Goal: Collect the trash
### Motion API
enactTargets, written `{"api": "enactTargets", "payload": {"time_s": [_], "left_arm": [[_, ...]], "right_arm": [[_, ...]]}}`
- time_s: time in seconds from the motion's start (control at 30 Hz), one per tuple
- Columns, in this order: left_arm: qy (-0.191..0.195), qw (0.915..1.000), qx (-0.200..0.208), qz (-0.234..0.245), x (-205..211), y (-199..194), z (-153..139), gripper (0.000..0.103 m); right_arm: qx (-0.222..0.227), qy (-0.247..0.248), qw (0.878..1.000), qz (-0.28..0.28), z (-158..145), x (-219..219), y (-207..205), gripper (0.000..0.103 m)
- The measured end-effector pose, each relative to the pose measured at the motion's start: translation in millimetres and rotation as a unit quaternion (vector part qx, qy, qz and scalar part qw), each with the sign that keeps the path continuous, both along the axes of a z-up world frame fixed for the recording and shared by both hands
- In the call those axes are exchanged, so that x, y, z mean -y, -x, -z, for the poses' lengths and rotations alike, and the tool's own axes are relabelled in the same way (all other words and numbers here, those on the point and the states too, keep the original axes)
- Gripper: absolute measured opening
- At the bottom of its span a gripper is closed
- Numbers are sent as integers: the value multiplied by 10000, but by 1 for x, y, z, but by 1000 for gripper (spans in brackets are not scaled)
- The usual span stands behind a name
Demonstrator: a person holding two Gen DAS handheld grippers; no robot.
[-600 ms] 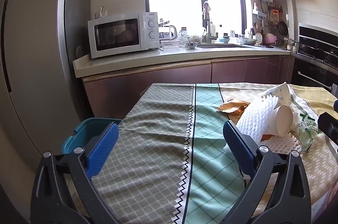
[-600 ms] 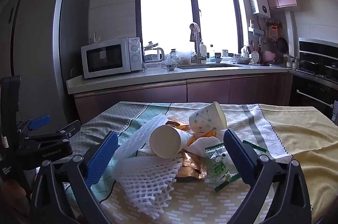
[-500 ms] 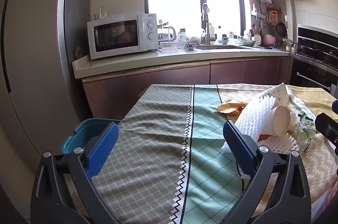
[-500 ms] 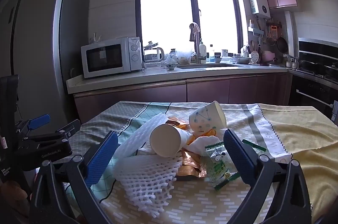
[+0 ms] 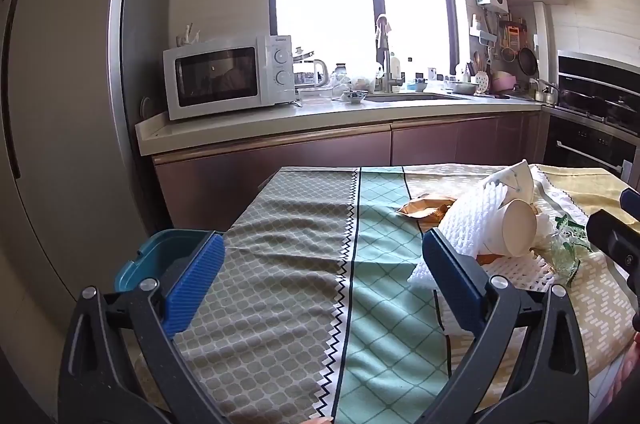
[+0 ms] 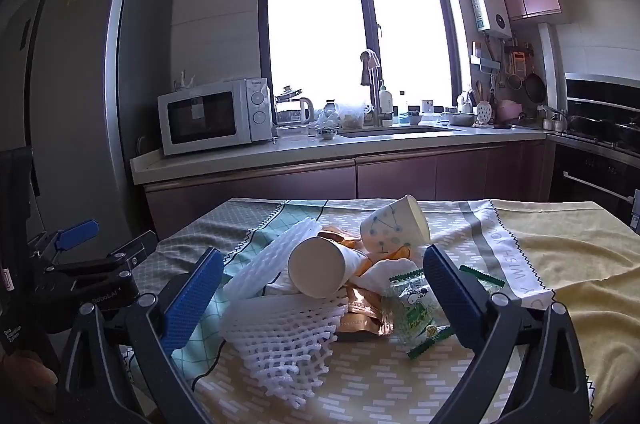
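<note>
Left gripper (image 5: 320, 264) – jaws spread wide, nothing between the pads, tilted slightly downward. Right gripper (image 6: 324, 284) – same: wide apart, empty, tilted slightly downward.

window (image 6: 360, 36) bright | fridge (image 5: 60, 104) left | microwave (image 5: 228, 76) on counter (image 5: 320, 116)

In the right wrist view, a heap of trash sits mid-frame on the table (image 6: 560, 264): a foam net (image 6: 288, 336) at lower centre, a tipped paper cup (image 6: 320, 270) above it, a second cup (image 6: 394, 226) behind, and a wrapper (image 6: 416, 308) to the right. In the left wrist view, a bin (image 5: 160, 256) sits at lower left, beside the table's left edge. The microwave (image 5: 228, 76) stands on the counter (image 5: 320, 120) behind.
</note>
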State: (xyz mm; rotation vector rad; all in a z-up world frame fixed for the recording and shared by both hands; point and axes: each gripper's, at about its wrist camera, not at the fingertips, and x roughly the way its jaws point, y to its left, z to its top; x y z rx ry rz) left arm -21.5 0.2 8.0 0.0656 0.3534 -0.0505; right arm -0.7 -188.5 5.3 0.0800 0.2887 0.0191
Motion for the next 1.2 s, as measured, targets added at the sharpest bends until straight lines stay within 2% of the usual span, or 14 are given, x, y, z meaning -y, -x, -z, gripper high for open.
{"api": "enactTargets", "payload": {"time_s": [1.2], "left_arm": [[153,9998,32,-88,-1,9,-2,97]], "right_arm": [[-7,-39,10000,13,3,1,0,97]]}}
